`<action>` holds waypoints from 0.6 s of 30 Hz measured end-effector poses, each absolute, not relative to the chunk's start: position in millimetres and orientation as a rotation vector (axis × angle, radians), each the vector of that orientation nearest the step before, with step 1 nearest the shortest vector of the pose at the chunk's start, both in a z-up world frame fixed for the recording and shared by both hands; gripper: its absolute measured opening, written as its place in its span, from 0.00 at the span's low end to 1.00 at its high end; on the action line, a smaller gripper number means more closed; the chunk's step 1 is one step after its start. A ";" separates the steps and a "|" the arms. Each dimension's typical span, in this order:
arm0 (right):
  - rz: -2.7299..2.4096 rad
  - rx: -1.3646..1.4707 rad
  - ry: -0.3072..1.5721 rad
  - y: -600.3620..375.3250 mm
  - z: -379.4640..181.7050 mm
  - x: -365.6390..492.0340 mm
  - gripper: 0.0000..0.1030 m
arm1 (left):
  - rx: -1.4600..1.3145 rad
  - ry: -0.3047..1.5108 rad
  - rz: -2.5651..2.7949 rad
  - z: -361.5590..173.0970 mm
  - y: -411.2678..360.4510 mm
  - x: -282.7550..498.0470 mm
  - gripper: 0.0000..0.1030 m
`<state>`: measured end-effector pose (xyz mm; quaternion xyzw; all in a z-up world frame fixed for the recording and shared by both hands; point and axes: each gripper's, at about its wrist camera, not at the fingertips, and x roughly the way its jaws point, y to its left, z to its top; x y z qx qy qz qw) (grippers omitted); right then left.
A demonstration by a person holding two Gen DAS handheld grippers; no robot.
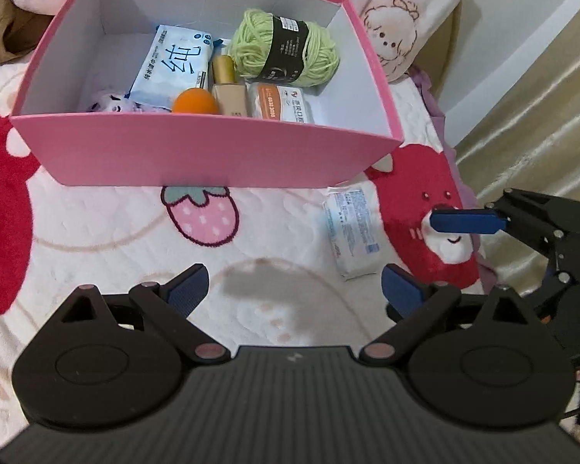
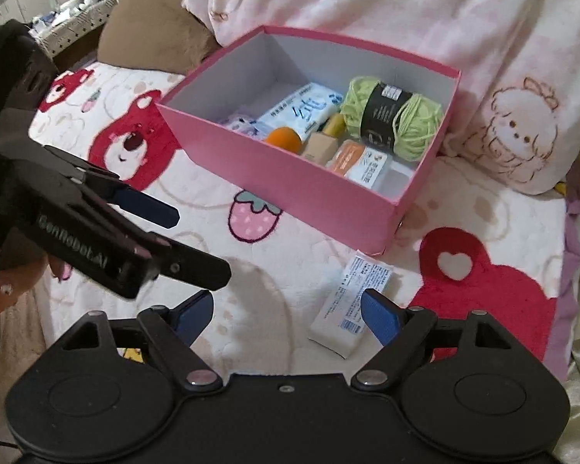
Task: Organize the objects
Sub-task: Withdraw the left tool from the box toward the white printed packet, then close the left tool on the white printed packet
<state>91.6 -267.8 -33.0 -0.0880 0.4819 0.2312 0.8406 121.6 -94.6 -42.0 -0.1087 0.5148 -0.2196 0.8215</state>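
Box (image 1: pixel 228 154), pink w/ white inside, sits on plush blanket (image 1: pixel 96 239) w/ bear + strawberry print. Already inside: green yarn ball (image 1: pixel 286 48), wipes pack (image 1: pixel 174 65), gold-cap bottle (image 1: pixel 228 85), orange ball (image 1: pixel 194 102), orange/white pack (image 1: pixel 282 105), small purple plush (image 1: pixel 112 103) in near-left corner. One item left outside: white tissue pack (image 2: pixel 348 305), flat on blanket just beside box's near-right corner, not touching as far as I can tell.

Left gripper (image 1: pixel 294 290): jaws spread wide, nothing between them, hovers over bare blanket in front of box. Right gripper (image 2: pixel 288 313): also spread, empty, low and near the tissue pack; pack lies just inside its right finger (image 2: pixel 381 317), off-centre in the gap.

Judgement: task near done, next step prob right gripper picks tissue pack and puts it in box.

Risks:
- Pack off-centre, lies at an angle to the jaws, so closing now could clip one corner and spin or push it away instead of pinching.
- Soft pack on soft blanket: fingers may dig into the pile or snag fabric, or pack squishes and slips out mid-lift.
- Box wall close by; low carry could bump the rim and shove the light box.
- Box floor crowded, only free spot is near-right area; dropping elsewhere could leave pack perched on other stuff.
- Grippers close together, could collide.
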 end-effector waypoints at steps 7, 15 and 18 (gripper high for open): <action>0.343 -0.052 1.136 -273.6 -78.5 118.7 0.83 | -0.307 1.102 -0.501 -68.5 -104.4 140.5 0.85; 0.211 -0.031 1.215 -281.5 -110.6 128.4 0.77 | -0.413 1.080 -0.577 -100.1 -125.9 150.7 0.69; 0.183 -0.026 1.228 -285.4 -117.9 132.2 0.63 | -0.439 1.081 -0.598 -110.5 -131.4 152.9 0.56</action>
